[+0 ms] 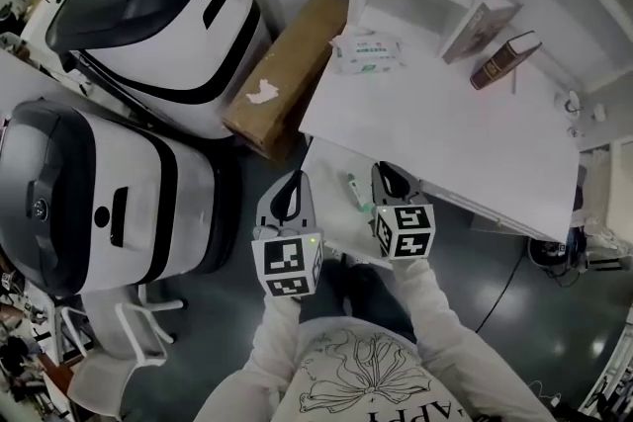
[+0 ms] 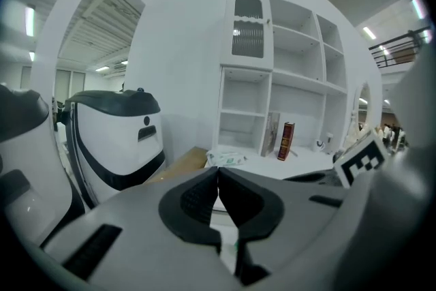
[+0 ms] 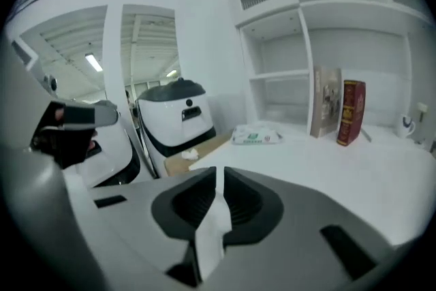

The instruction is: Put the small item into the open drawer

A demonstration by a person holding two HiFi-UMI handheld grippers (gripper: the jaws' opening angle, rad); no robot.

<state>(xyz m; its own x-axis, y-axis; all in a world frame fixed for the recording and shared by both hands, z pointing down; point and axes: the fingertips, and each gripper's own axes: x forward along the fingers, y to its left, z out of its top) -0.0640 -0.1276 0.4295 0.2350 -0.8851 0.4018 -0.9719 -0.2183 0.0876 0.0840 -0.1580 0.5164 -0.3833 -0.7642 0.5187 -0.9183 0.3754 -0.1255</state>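
Observation:
Below the front edge of the white desk [image 1: 445,128] the open drawer [image 1: 331,217] stands pulled out. In it lies the small item [image 1: 353,192], a slim white and green piece, between my two grippers and touched by neither. Left of the item, my left gripper [image 1: 294,181] hangs over the drawer's left part, its jaws meeting at the tips [image 2: 218,171] with nothing in them. My right gripper [image 1: 384,173] is just right of the item. Its jaws stand almost together [image 3: 219,174], and only the white surface below shows through the slit.
Two large white and black machines [image 1: 158,15] [image 1: 89,203] stand at the left, with a brown cardboard box [image 1: 287,74] against the desk's left side. On the desk are a tissue pack [image 1: 367,52] and two books [image 1: 504,57] [image 1: 482,27] by the white shelf unit [image 3: 327,31].

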